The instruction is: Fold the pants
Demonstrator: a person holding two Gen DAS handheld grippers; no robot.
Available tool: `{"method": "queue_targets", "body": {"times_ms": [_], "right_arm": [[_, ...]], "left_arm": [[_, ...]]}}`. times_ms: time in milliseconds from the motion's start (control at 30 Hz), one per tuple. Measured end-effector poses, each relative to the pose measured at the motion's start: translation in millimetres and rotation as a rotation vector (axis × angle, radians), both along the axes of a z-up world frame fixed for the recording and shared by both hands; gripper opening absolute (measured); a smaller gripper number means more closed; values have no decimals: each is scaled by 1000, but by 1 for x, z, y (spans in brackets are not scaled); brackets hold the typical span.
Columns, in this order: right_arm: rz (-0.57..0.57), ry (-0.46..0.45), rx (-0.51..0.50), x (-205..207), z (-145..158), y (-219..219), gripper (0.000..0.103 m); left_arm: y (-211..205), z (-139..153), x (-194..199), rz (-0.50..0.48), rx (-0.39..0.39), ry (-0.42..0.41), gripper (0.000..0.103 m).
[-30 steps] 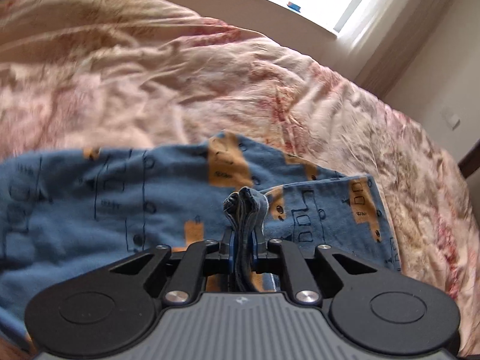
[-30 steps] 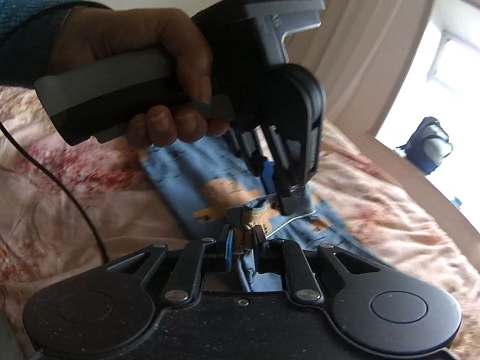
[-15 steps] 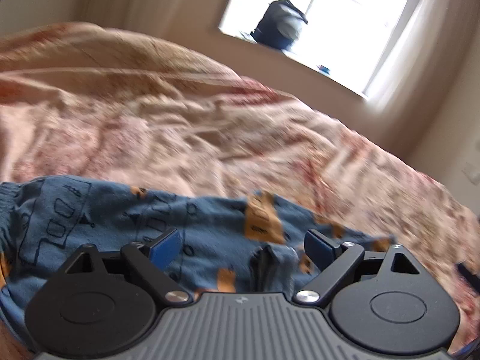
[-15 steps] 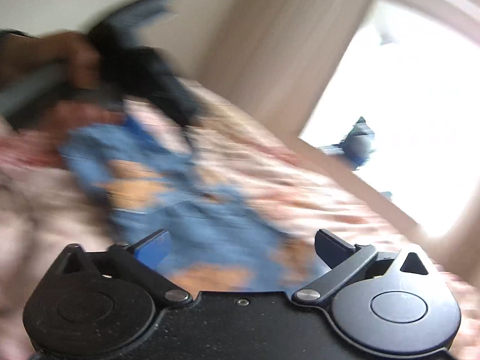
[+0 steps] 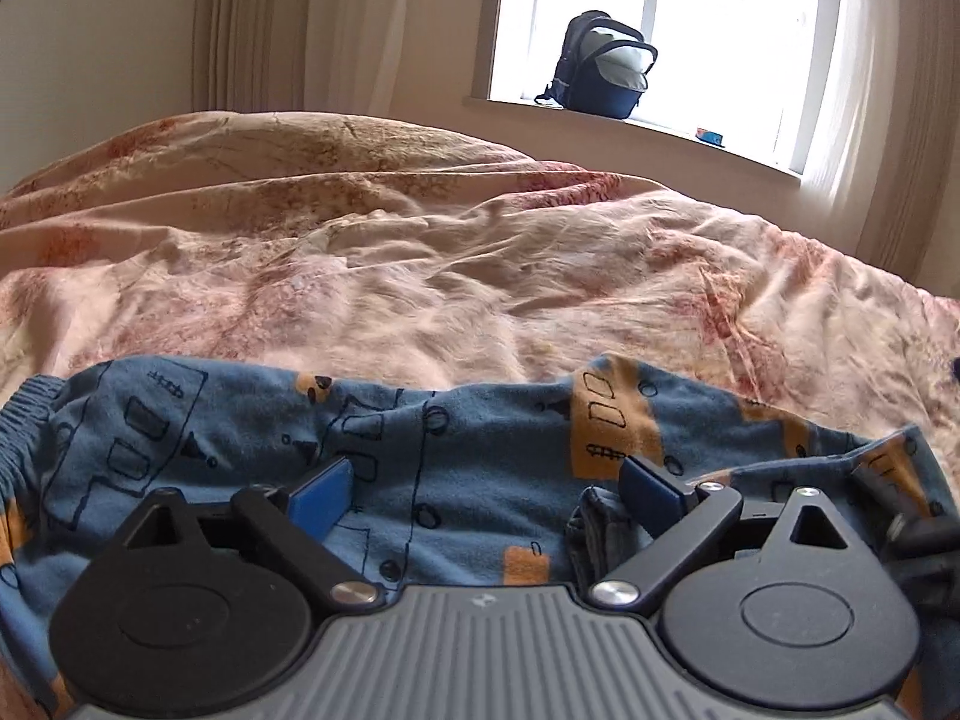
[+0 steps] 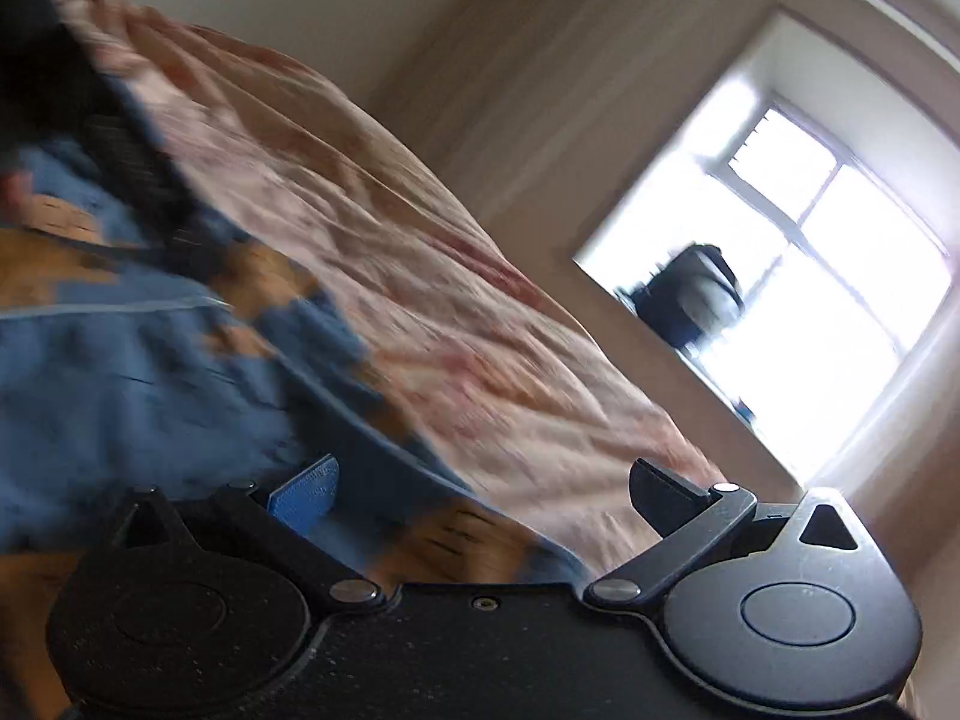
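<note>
1 pair of pants (image 5: 492, 438) is lying on the bed (image 5: 420, 264); the cloth is blue with orange patches and dark line drawings, and it is spreading across the lower part of the left wrist view, its gathered waistband at the far left edge. 1 floral cover is draping the bed beneath it; 1 dark backpack (image 5: 606, 66) is sitting on the window sill (image 5: 660, 126), and 1 small blue item is lying further right on the same sill.

2 claws are showing, 1 per hand. The left claw (image 5: 486, 492) is opening, its 2 blue pads standing wide apart and pressing on nothing; the pants are lying flat directly under and ahead of it, with 1 bunched ridge of cloth sitting just beside the right-hand pad. At the right edge of that view, part of a dark device is poking in over the cloth.

The right claw (image 6: 486, 495) is released too, jaws spread wide with nothing gripped; this view is blurring and tilting, and the pants (image 6: 150, 372) are lying to the left and beneath the claw, their edge running under the gap between the pads, while the bed cover (image 6: 456, 324) is filling the space ahead.
</note>
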State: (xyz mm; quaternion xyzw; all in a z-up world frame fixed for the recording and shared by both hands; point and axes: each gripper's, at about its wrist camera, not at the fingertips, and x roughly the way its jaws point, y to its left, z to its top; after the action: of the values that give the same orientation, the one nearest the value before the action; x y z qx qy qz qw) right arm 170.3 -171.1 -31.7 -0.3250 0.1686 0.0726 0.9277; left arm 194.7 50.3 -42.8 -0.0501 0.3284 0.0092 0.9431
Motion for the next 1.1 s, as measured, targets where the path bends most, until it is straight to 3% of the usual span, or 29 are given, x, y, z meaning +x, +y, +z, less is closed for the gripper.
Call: {"method": "queue_targets", "body": {"times_ms": [100, 167, 267, 367, 467, 567, 667, 733, 800, 900, 1000, 1100], "right_arm": [[-140, 25, 62, 12, -4, -42, 102], [-171, 27, 73, 13, -1, -55, 102], [-228, -45, 59, -4, 15, -54, 100], [-192, -72, 191, -39, 36, -41, 101], [-96, -13, 204, -74, 31, -12, 102], [16, 35, 100, -99, 10, 12, 102], [-8, 55, 82, -104, 0, 7, 102], [-92, 62, 107, -103, 2, -11, 102], [-193, 72, 116, -101, 2, -31, 102], [-271, 81, 181, -98, 13, -50, 102], [-149, 39, 241, -84, 35, -40, 102], [8, 87, 253, -54, 51, -13, 102]], "left_arm": [[-1, -1, 1, -3, 0, -2, 99], [1, 5, 0, -4, -18, 5, 98], [15, 18, -8, 22, -141, 4, 98], [27, 27, -24, 40, -241, 5, 99], [19, 26, -41, 17, -203, 43, 99], [1, 22, -55, -25, -133, 75, 100], [-23, 15, -61, -61, 97, 96, 101], [-25, 15, -67, -63, 159, 85, 102], [-16, 18, -69, -20, 131, 111, 103], [7, 24, -72, 44, -37, 167, 102], [21, 27, -78, 96, -121, 151, 103], [20, 19, -74, 79, -70, 174, 102]]}}
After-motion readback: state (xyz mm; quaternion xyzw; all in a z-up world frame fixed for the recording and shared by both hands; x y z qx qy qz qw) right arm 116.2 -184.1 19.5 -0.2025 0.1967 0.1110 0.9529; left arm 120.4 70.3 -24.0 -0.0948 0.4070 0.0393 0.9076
